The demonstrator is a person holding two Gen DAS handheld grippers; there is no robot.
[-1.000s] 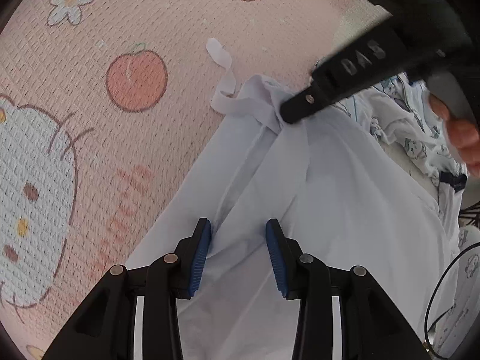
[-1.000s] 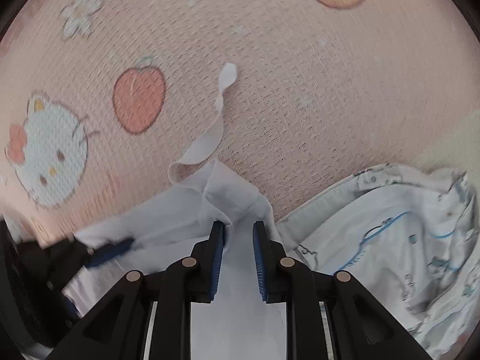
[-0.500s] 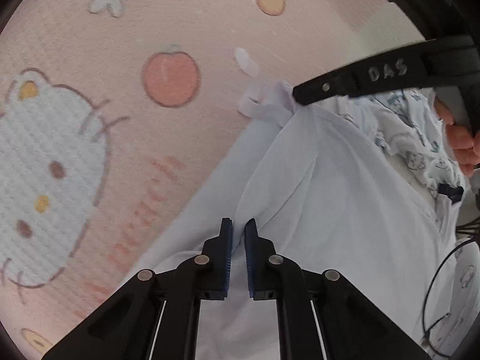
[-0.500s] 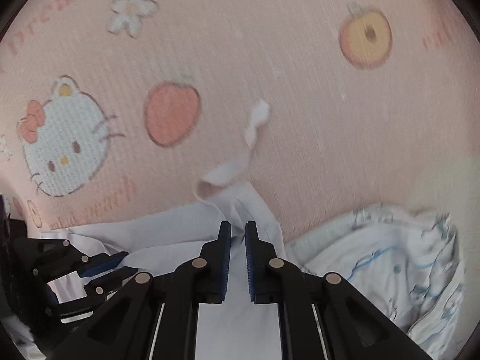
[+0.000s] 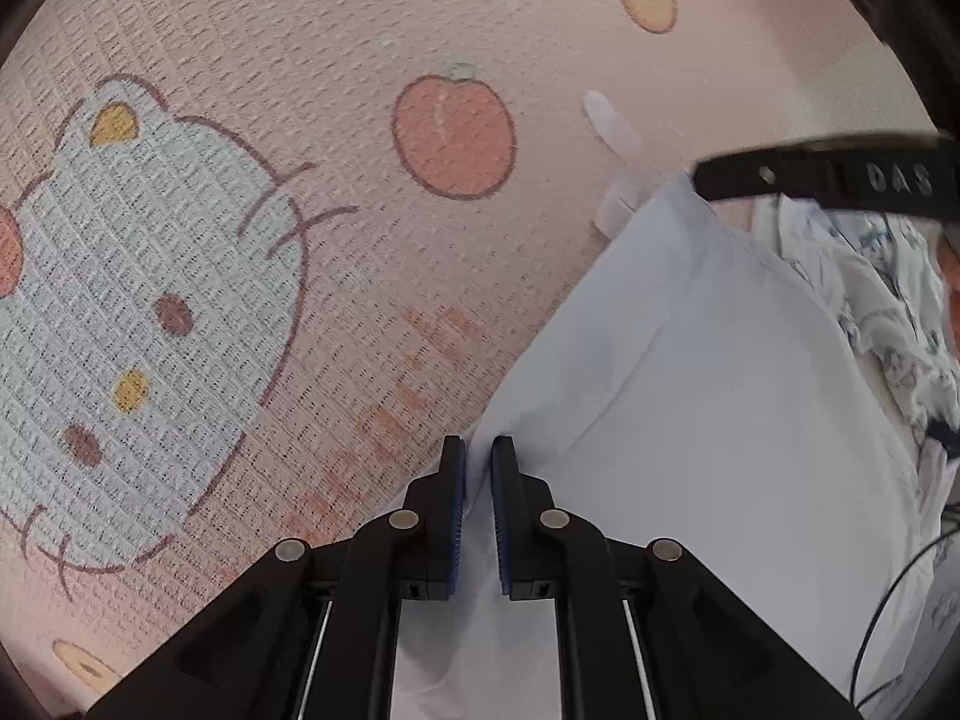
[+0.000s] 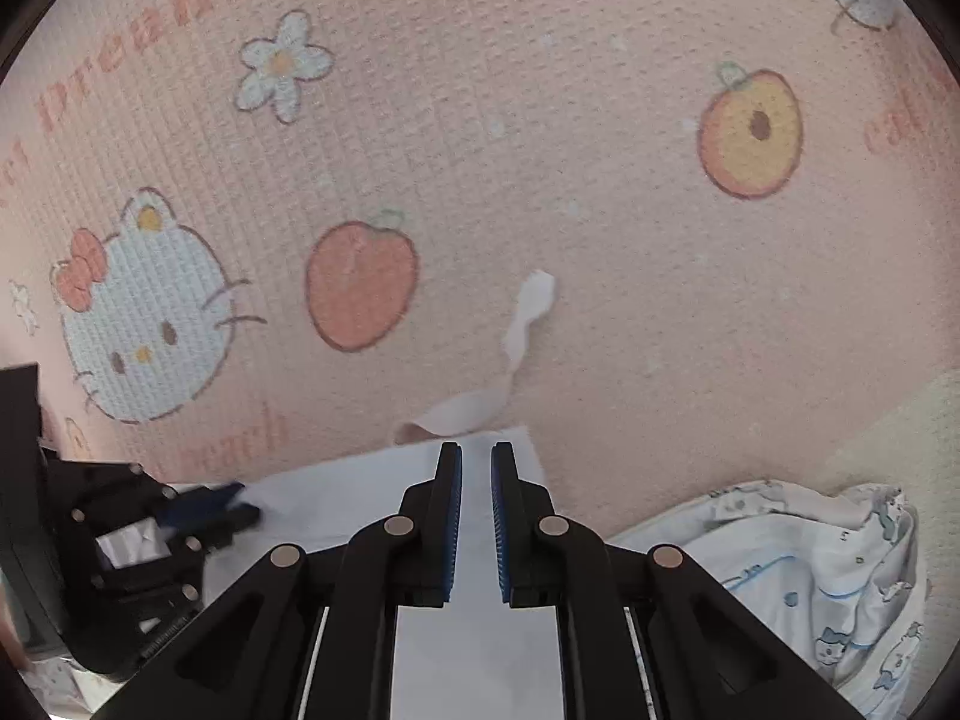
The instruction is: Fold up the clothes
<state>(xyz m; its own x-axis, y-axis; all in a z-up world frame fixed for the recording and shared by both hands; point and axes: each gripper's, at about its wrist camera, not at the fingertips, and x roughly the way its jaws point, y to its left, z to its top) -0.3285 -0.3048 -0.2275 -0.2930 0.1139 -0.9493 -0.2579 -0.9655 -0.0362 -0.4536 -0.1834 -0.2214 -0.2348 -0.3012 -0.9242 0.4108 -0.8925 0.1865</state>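
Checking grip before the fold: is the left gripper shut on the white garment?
Shut: the left gripper pinches the white garment's edge between nearly closed fingers.

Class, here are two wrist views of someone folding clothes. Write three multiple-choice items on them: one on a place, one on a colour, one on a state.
1. Where does the patterned garment lie from the white garment in the right wrist view?
A left B right C on top
2. What colour is the mat?
A pink B green C grey
3. How is the left claw?
A wide open B out of view C shut on the white garment

B: it sits at the lower right.
A: pink around the prints.
C: cloth is pinched between its pads.
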